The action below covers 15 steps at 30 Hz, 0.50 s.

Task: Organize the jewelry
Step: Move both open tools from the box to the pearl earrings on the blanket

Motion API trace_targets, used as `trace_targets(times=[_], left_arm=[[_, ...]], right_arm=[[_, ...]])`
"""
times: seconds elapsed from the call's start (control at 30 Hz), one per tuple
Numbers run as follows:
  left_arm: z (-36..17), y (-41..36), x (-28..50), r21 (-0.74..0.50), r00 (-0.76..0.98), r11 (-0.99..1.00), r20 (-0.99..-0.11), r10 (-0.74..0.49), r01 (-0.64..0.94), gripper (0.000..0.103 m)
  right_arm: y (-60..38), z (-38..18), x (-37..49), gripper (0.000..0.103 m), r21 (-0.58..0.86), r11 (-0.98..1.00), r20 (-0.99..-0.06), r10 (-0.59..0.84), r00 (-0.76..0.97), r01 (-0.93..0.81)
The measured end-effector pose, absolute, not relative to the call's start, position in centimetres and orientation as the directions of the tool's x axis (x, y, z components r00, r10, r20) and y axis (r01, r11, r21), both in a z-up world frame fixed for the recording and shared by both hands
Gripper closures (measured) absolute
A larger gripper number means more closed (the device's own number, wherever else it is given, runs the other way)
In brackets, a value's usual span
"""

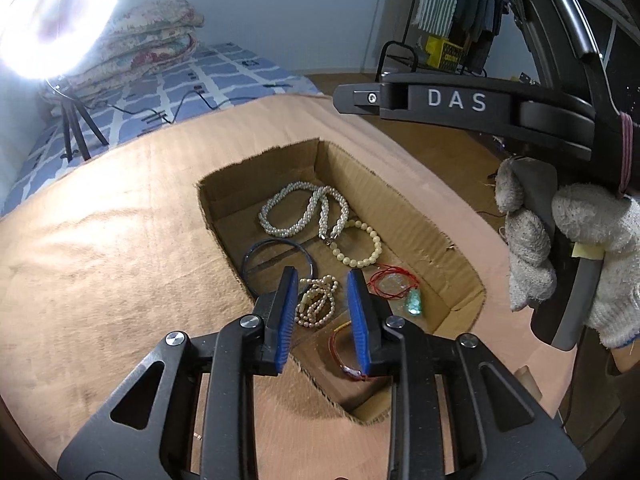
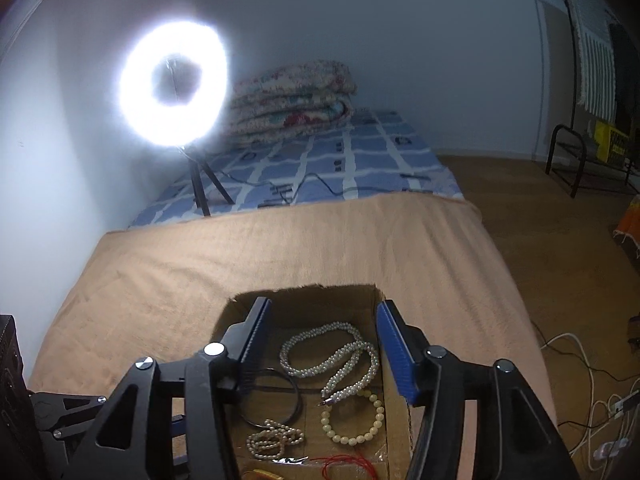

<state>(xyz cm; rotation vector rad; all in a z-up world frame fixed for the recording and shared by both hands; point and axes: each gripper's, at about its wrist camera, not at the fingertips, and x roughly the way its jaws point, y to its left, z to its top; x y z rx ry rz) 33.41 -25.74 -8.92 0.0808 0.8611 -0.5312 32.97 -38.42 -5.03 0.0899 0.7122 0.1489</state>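
Dim bedroom, lit by a glaring white ring lamp on a black tripod (image 2: 173, 87) at far left, against a pale wall. Beside it, a folded floral quilt (image 2: 294, 98) stacked on a blue-and-white checked bedsheet (image 2: 340, 160). Nearer, a tan fuzzy blanket (image 1: 100, 248) spread across the bed, with an open brown cardboard box (image 1: 400, 216) sunk into it.

Inside the box, from left: a thin dark hoop bangle (image 1: 276, 258) lying flat; a small bunched strand of cream pearls (image 1: 316, 300) just right of it; behind these, a long twisted white pearl necklace (image 1: 304, 210) looped twice; touching its clasp end, a pale yellow-green round-bead bracelet (image 1: 360, 244); further right, a red cord with a green stone pendant (image 1: 400, 286); nearest the camera, a red-and-gold string bracelet (image 1: 344, 354).

Left gripper (image 1: 322, 314), blue-padded fingers (image 1: 290, 312) parted narrowly, hovering over the small pearl bunch, nothing between the pads.

Right gripper (image 2: 320, 348), spread wide above the box's far half, framing the white necklace, gripping nothing. At far right in the left wrist view, a white knit-gloved hand (image 1: 560, 252) wrapped around that black handle, marked "DAS". Wooden floor (image 2: 540, 240) beyond, with white cables (image 2: 592, 392) and a black metal rack (image 2: 576, 160).
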Motion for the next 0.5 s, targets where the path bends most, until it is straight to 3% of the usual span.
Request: trace_targets(times=[0.17, 0.33, 0.43, 0.5], left_arm=[[-6.9, -24.5, 31.9, -0.145, 0.558, 0.870, -0.715, -0.421, 0.471, 0.078], [-4.8, -23.0, 30.2, -0.136, 0.588, 0.873, -0.689, -0.424, 0.469, 0.077], [-3.9, -21.9, 29.0, -0.137, 0.604, 0.874, -0.673, -0.427, 0.466, 0.065], [-3.3, -21.1, 28.3, -0.130, 0.616, 0.876, -0.664, -0.425, 0.464, 0.065]], right_arm=[[-37.6, -3.1, 31.3, 0.036, 0.112, 0.988, -0.620, 0.153, 0.769, -0.106], [-36.7, -0.8, 29.2, 0.034, 0.134, 0.984, -0.585, 0.174, 0.792, -0.117], [-35.9, 0.3, 27.7, 0.021, 0.121, 0.986, -0.561, 0.164, 0.811, -0.116], [-35.3, 1.1, 26.6, 0.018, 0.115, 0.987, -0.538, 0.160, 0.828, -0.116]])
